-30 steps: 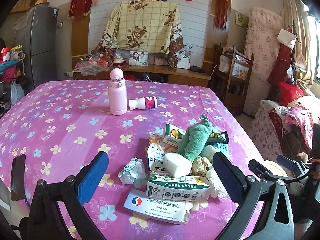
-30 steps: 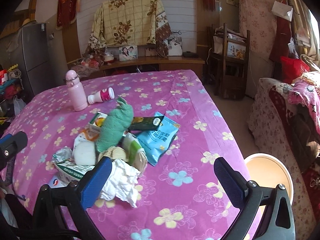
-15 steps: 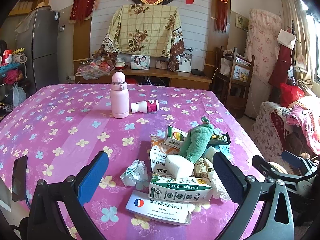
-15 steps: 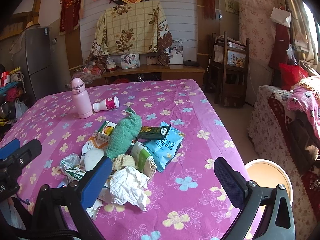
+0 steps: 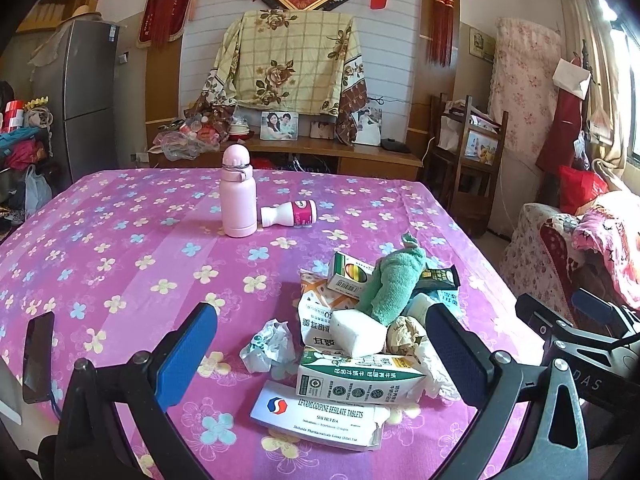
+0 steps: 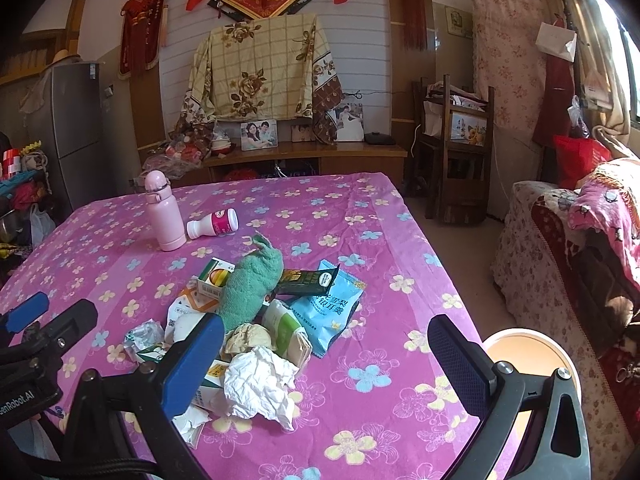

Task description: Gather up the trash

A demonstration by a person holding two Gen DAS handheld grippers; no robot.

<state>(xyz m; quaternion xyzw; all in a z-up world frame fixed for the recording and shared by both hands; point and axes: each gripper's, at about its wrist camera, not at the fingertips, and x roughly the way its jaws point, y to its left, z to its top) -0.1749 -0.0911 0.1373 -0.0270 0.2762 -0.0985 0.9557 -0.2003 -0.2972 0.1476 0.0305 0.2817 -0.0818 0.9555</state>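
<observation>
A pile of trash lies on the purple flowered tablecloth [image 5: 120, 248]: a white tablet box [image 5: 320, 416], a green-and-white carton [image 5: 356, 376], crumpled paper [image 5: 268, 344], a white block [image 5: 356, 332] and a green cloth [image 5: 394, 284]. In the right wrist view I see crumpled white paper [image 6: 260, 388], a blue packet [image 6: 332, 308] and the green cloth [image 6: 250, 288]. My left gripper [image 5: 320, 356] is open and empty, held above the pile. My right gripper [image 6: 324, 364] is open and empty, right of the pile. An orange bin [image 6: 528, 356] stands on the floor beside the table.
A pink flask [image 5: 238, 196] stands mid-table with a small white bottle [image 5: 290, 214] lying beside it. A dark phone [image 5: 38, 356] lies at the left edge. A sofa [image 6: 568, 248] is on the right and a wooden shelf [image 6: 456, 148] behind.
Both grippers have risen and tilted up a little, so the pile sits lower in each view. Both stay open. Nothing on the table has moved.
</observation>
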